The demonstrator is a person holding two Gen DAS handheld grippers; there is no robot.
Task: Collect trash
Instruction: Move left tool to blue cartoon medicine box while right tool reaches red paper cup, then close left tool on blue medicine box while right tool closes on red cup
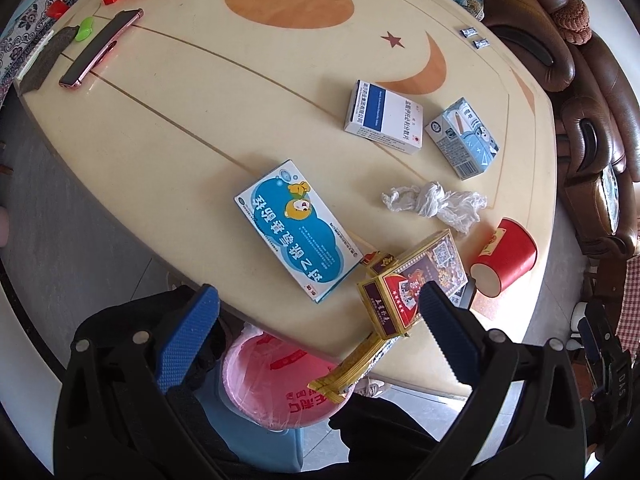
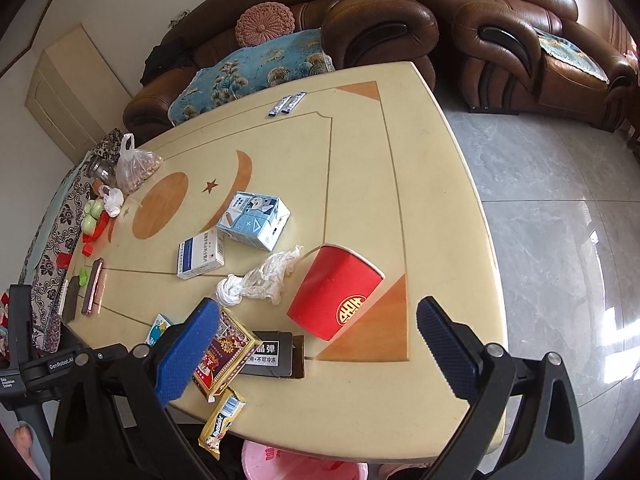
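Snack wrapper (image 2: 222,421) overhanging table (image 2: 360,420) edge above pink bin (image 1: 276,384), left gripper (image 1: 312,340) and right gripper (image 2: 316,352) fingers spread, empty.

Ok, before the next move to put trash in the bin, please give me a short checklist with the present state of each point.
1. Left gripper open and empty: ok, jaws wide apart.
2. Right gripper open and empty: ok.
3. Pink-lined trash bin reachable below the table edge: ok, its mouth shows open.
4. Yellow snack wrapper stable: not ok, it overhangs the edge above the bin.
5. Red paper cup free to grasp: ok, lying on its side, nothing on it.
6. Red and gold card box closed: not ok, its flap looks open.
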